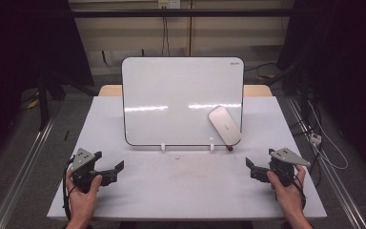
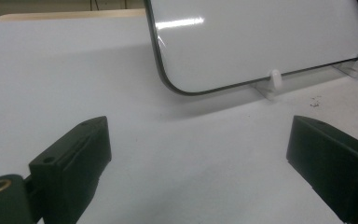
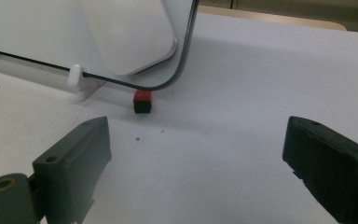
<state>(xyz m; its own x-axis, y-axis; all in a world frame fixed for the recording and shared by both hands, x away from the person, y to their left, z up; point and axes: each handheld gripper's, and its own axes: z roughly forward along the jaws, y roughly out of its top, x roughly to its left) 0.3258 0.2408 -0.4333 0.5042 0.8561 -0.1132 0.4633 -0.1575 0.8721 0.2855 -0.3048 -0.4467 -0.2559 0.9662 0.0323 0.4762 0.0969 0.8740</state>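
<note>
Jaws of right gripper (image 1: 250, 168) apart – facing eraser (image 3: 133, 35), perhaps whiteboard-mounted.

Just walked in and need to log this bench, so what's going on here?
A person sits at a white table holding a hand-held gripper in each hand. Both the left hand-held gripper and the right hand-held gripper are open and empty, hovering near the table's front edge. Ahead stands a white rounded-corner whiteboard with a dark rim on small white feet, with a pale grey oblong eraser stuck at its lower right. A small red and black block lies below that corner. Nothing is gripped yet.
</note>
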